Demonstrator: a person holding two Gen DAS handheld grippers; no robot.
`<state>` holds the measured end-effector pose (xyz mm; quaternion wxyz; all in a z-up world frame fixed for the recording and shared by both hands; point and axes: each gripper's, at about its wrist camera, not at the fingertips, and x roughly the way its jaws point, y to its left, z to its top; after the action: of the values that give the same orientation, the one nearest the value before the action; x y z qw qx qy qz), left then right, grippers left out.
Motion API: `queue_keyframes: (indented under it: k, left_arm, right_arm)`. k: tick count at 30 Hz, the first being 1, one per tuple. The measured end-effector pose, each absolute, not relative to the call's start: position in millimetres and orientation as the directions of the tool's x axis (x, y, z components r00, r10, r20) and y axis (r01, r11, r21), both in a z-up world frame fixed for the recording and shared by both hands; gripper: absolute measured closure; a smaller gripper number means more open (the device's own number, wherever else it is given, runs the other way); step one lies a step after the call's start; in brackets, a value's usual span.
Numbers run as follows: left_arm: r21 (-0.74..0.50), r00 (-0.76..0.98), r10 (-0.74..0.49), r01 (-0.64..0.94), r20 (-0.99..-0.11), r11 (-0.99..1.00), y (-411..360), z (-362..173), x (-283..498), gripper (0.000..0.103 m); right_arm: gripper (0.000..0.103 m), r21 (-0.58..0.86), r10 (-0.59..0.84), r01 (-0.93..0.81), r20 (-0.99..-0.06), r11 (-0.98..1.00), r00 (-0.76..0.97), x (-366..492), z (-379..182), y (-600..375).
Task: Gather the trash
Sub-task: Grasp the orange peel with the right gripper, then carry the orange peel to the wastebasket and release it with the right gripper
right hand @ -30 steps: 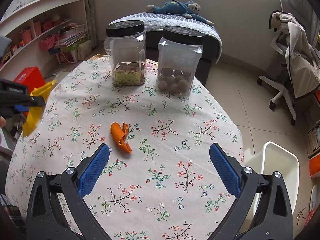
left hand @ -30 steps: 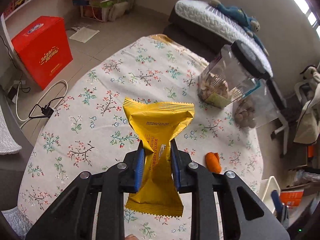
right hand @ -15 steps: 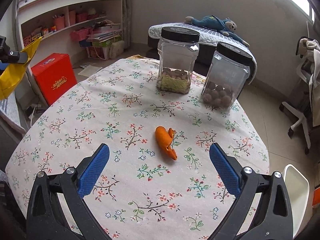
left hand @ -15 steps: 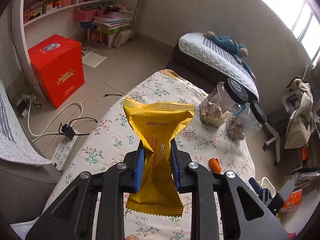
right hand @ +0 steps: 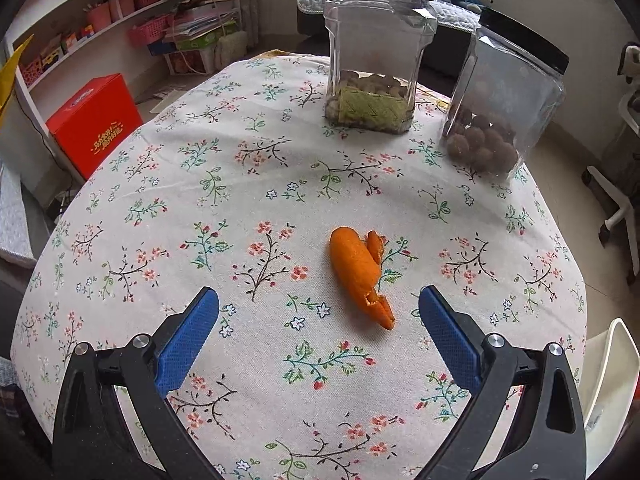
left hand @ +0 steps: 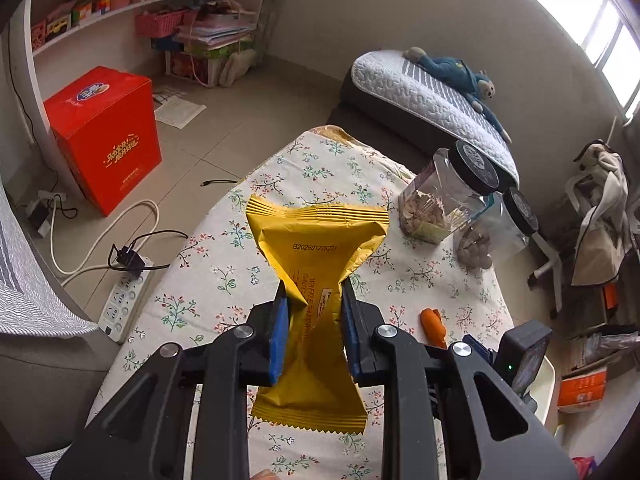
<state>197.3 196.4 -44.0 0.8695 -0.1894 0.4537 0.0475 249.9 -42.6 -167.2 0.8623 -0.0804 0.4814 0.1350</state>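
Observation:
My left gripper [left hand: 313, 300] is shut on a yellow snack wrapper [left hand: 316, 240], pinched at its waist and held high above the floral tablecloth [left hand: 248, 272]. A curled orange peel [right hand: 362, 274] lies on the cloth in the right wrist view, just ahead of my right gripper [right hand: 319, 300], which stands wide open above the table with nothing between its blue pads [right hand: 188, 340]. The same peel [left hand: 434, 322] shows small in the left wrist view, beside the right gripper's body. A corner of the yellow wrapper [right hand: 10, 76] shows at the left edge of the right wrist view.
Two clear jars with black lids, one with nuts [right hand: 376, 52] and one with brown balls [right hand: 504, 108], stand at the table's far side. A white bin [right hand: 608, 380] sits beside the table at the right. A red box [left hand: 104, 136] and a power strip [left hand: 124, 300] are on the floor.
My right gripper has dropped and moved in toward the orange peel, which now looks larger and nearer its fingers. My left gripper has lifted the wrapper away toward the table's left edge.

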Motion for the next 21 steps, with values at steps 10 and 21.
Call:
queue_keyframes:
  k: [10, 21]
  left_arm:
    - [-0.280, 0.559, -0.098, -0.251, -0.824, 0.927, 194, -55, 204, 0.078]
    - [-0.232, 0.578, -0.043, -0.257, -0.815, 0.938, 183, -53, 205, 0.078]
  right_arm:
    - [0.082, 0.000, 0.107, -0.216, -0.868, 0.976, 0.484, 276, -195, -59]
    - [0.087, 0.148, 0.238, -0.199, -0.780, 0.969, 0.578, 259, -134, -71]
